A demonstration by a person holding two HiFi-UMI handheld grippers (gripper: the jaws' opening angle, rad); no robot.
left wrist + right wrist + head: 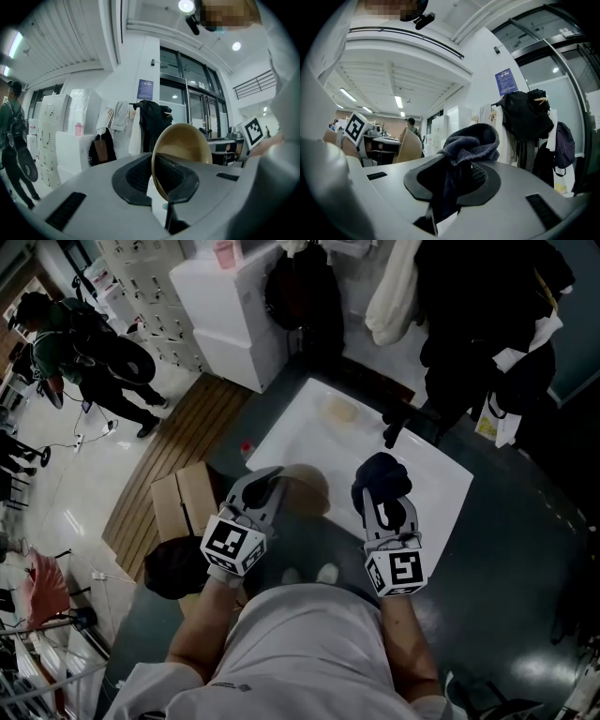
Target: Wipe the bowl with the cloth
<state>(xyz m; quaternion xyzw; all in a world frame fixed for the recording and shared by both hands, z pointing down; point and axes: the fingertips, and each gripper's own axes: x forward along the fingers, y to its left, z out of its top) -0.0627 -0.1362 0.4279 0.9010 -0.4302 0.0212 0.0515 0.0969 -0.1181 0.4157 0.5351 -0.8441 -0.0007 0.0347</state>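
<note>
White desk fills the middle of the head view beneath both tools, and nearest to me, at the lower centre of that frame, sit the two marker cubes. Just beyond them the left gripper is clamped on the rim of the tan bowl. Its own view confirms this: the rim runs between the two pads, and the left gripper holds the bowl tipped up on edge, clear of the desk. To picture right, the right gripper is closed on the dark cloth, which bunches out of the jaws in a wad. In the right gripper view the cloth rises from the right gripper and a tail of it hangs down between the pads. What matters to me now is the sideways gap: the bowl lies directly left of the cloth at much the same height, near but not touching. The right gripper view shows the bowl at mid-left. I judge the wipe has not begun. The right gripper would have to travel left while the bowl's hollow turns to meet it, though I cannot fix for sure which way that hollow faces. Farther off, a pale round item lies on the desk's far part. Past it dark coats hang by a white cabinet, with a person at upper left.
</note>
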